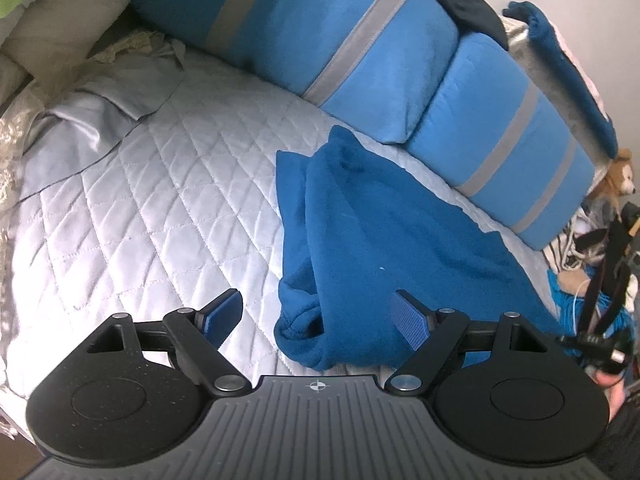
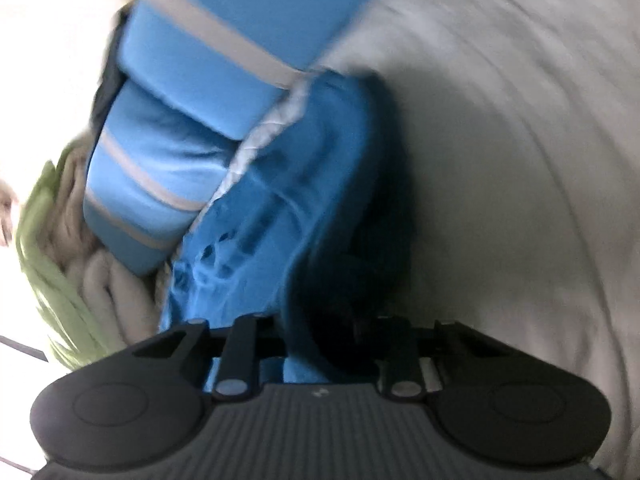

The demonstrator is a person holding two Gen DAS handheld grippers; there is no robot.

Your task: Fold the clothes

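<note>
Left tool (image 1: 318, 316) is hovering wide apart above the bed (image 1: 140, 200), angled downward. Right tool (image 2: 320, 344) is narrowing onto the blue garment (image 2: 320, 184), which is bunching between its jaws; no writing is showing.

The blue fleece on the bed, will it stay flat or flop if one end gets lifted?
The fleece likely flops: it already lies in soft, rounded folds. It looks thick, so probably light but bulky. Its fuzzy nap should grip pads well, not slip.
</note>
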